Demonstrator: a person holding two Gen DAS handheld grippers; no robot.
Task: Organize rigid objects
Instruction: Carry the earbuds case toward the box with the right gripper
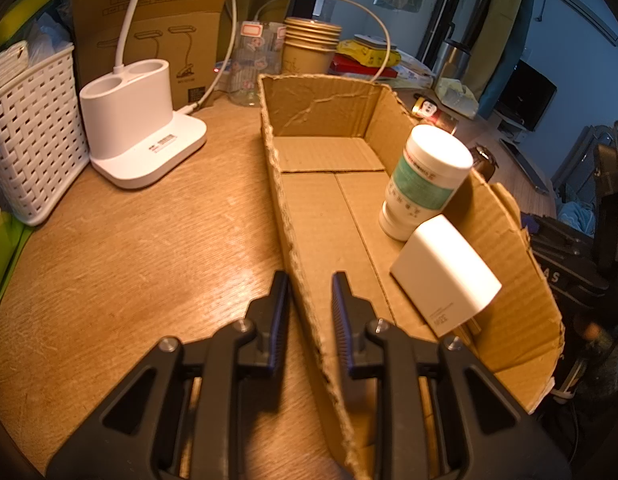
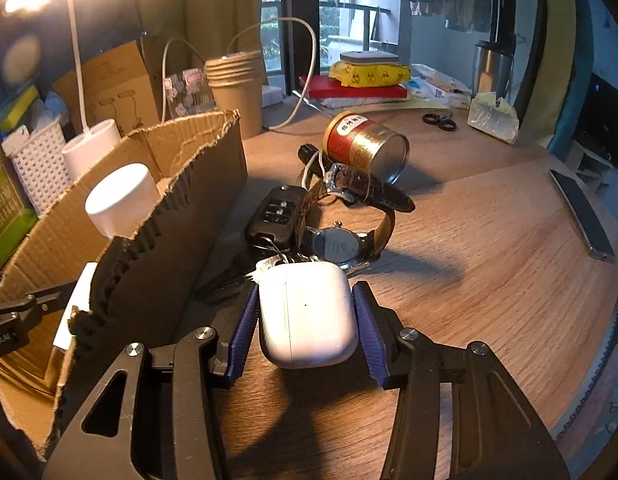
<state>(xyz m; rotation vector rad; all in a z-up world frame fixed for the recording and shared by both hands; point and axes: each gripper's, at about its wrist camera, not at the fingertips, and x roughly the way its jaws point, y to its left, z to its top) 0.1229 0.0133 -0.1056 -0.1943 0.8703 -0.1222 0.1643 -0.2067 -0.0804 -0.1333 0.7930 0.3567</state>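
An open cardboard box (image 1: 325, 204) lies on the wooden table and holds a white pill bottle (image 1: 425, 180) and a white charger block (image 1: 445, 276). My left gripper (image 1: 309, 292) straddles the box's near wall (image 1: 305, 300), with small gaps on both sides of the cardboard. In the right wrist view a white earbuds case (image 2: 307, 312) lies on the table between the fingers of my right gripper (image 2: 307, 304); gaps show on both sides. Beyond it lie a car key (image 2: 275, 214), a wristwatch (image 2: 341, 236) and a red-gold tin (image 2: 365, 146) on its side. The box (image 2: 121, 248) is left of them.
A white lamp base (image 1: 141, 128), a white basket (image 1: 33, 128), paper cups (image 1: 309, 46) and a glass stand at the back. Books, scissors (image 2: 439, 122), a steel flask (image 2: 493, 66) and a phone (image 2: 583, 214) lie on the right side of the table.
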